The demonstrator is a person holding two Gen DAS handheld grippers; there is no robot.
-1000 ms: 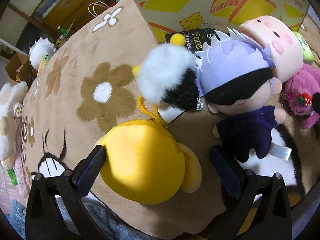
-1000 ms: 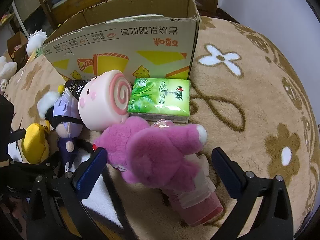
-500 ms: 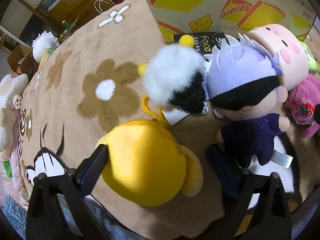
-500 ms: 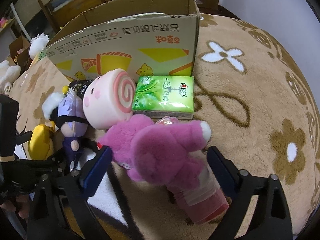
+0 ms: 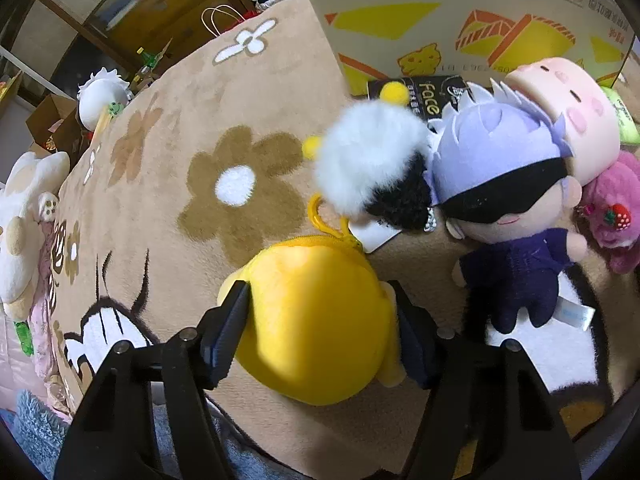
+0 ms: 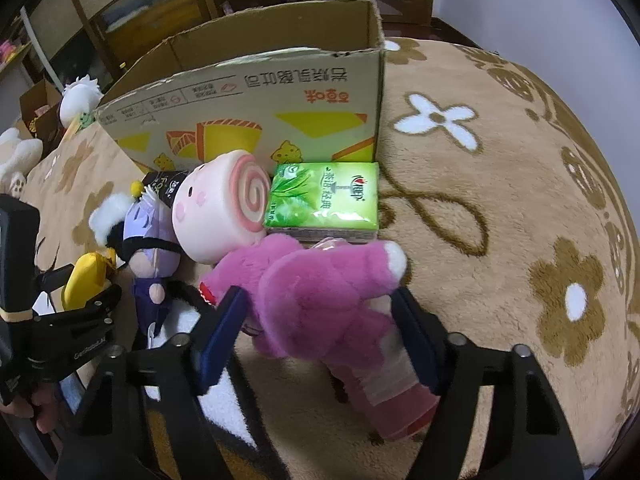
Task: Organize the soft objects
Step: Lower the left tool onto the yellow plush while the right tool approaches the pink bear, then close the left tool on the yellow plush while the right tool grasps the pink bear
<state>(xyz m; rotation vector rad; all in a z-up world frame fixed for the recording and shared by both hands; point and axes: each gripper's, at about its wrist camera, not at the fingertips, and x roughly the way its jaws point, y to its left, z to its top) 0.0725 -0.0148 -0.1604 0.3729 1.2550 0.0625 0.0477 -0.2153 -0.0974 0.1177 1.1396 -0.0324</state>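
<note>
- Left wrist view: the left gripper (image 5: pixel 320 324) is clamping the yellow plush (image 5: pixel 316 320) at 6 o'clock, both fingers pressing into its sides on the flowered rug (image 5: pixel 168 184). A white-and-black fluffy toy (image 5: pixel 372 164) is lying at 12 o'clock, touching the purple-haired doll (image 5: pixel 500 184) at 2 o'clock.
- Right wrist view: the right gripper (image 6: pixel 316 332) is squeezing the pink plush (image 6: pixel 316 292) at centre, fingers touching both flanks. A green tissue pack (image 6: pixel 324 200) is sitting at 12 o'clock against the cardboard box (image 6: pixel 248 108); the swirl-faced pink pillow (image 6: pixel 220 212) is resting at 10 o'clock.
</note>
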